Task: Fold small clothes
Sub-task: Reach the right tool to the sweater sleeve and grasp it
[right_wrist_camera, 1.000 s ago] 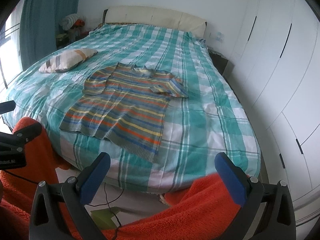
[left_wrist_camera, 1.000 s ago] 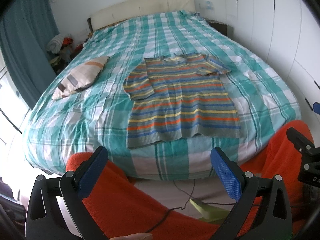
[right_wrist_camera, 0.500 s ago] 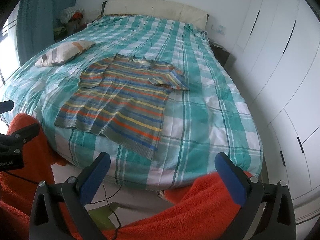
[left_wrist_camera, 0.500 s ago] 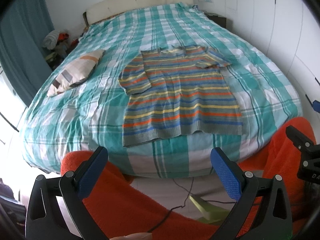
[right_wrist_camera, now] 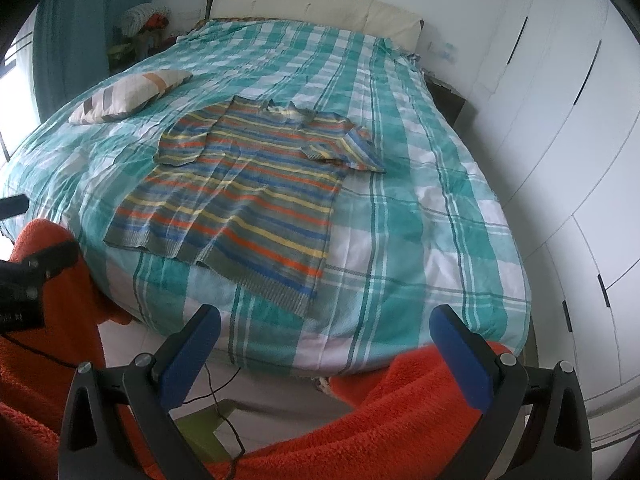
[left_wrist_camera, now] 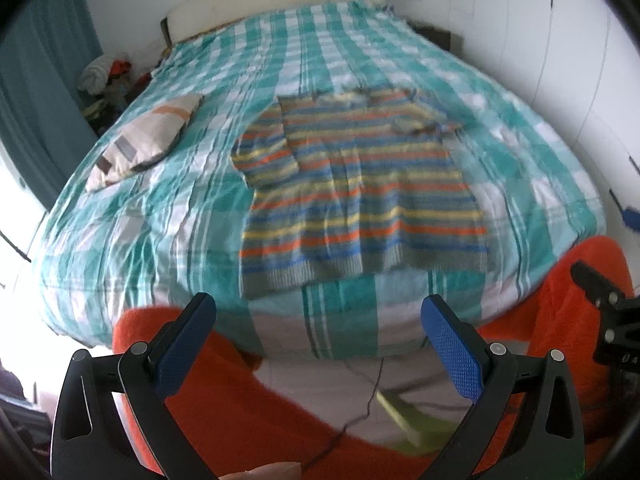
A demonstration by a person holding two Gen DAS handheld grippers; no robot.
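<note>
Left wrist view: my left tool (left_wrist_camera: 318,320) is spread wide and empty, short of the bed's (left_wrist_camera: 532,184) foot edge. The striped sweater (left_wrist_camera: 360,196) lies flat straight ahead, hem nearest me, long axis running toward the headboard.

Right wrist view: my right tool (right_wrist_camera: 326,332) is also spread, gripping nothing, off the foot edge. The sweater (right_wrist_camera: 248,196) lies ahead and left, its hem corner close, so I judge either hand could reach it.
</note>
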